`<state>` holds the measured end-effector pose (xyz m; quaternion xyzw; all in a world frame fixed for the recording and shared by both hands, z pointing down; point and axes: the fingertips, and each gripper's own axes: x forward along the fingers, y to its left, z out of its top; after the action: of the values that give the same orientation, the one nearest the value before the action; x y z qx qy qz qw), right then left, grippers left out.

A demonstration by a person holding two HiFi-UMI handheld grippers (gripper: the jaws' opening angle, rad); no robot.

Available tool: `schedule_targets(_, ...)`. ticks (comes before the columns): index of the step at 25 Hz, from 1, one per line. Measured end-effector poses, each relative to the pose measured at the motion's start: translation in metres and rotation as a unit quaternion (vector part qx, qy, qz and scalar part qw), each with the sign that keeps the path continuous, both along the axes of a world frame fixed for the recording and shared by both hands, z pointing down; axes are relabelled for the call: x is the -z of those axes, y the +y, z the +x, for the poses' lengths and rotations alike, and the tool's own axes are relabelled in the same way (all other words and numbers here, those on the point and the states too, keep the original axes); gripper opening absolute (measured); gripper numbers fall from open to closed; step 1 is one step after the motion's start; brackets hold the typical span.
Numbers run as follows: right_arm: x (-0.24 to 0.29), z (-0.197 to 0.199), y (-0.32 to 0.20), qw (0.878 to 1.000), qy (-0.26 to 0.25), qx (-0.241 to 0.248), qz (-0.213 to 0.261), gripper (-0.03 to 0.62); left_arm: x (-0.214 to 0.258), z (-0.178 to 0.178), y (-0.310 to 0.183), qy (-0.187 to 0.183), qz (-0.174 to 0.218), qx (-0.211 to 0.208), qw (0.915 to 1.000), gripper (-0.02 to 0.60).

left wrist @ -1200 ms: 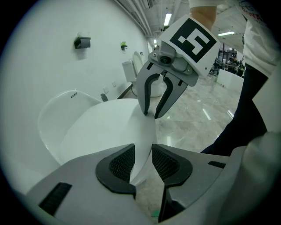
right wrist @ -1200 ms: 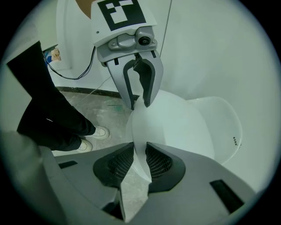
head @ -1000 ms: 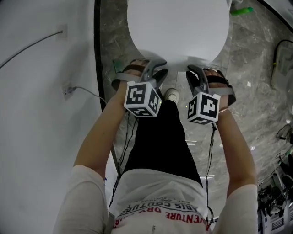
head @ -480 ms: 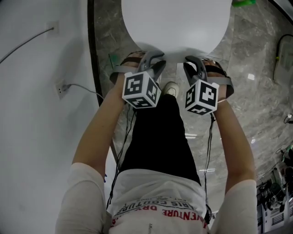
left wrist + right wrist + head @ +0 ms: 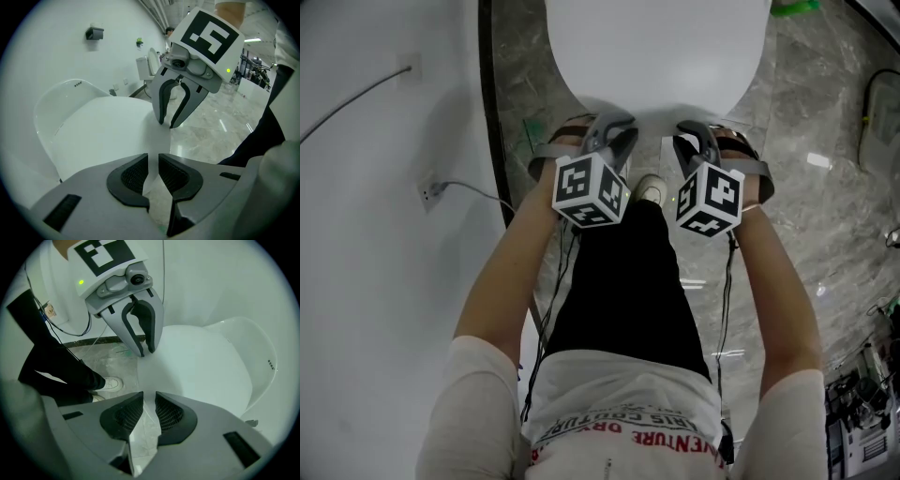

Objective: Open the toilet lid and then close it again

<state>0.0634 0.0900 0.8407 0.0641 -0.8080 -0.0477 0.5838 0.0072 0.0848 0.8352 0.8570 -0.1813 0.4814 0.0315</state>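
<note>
Head view, toilet lid: one, white, lying down flat at the top of the picture, its front edge toward the person.
Head view, grippers: two. The left gripper and right gripper sit side by side at that front edge, a little apart, both pointing steeply down.
Head view, marker cubes: two, one on the left tool and one on the right.
Head view, forearms: two, bare, one behind each gripper.
Head view, shoe: one, white, on the grey marbled floor between the two cubes.
Head view, wall socket: one, on the white wall at the left, with one cable running from it.
Left gripper view, own jaws: two dark ribbed pads with a narrow gap. They have just been closing, and the lid's front edge runs through the gap, filling it from pad to pad.
Left gripper view, other gripper: one, the right, tips straddling the same edge further along.
Left gripper view, second toilet: one, far back by the wall.
Right gripper view, own jaws: a narrow gap again, with the lid's edge between the pads and floor showing below it.
Right gripper view, other gripper: one, the left, tips down on the lid's edge.
Right gripper view, shoe: one, on the floor at the left.
</note>
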Motion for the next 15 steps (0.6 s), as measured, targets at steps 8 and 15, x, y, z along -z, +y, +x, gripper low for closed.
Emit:
schedule_targets(8,0.074,0.0,-0.025,0.987,-0.082,-0.139,-0.023,0.058,0.065,-0.005,-0.02,0.044,0.035,0.037,0.9977,0.028)
schedule_targets(15,0.182,0.004,-0.055,0.97,-0.135,-0.199,0.018,0.028,0.176,-0.018,-0.053,0.104,0.073,0.106,0.9863,0.009)
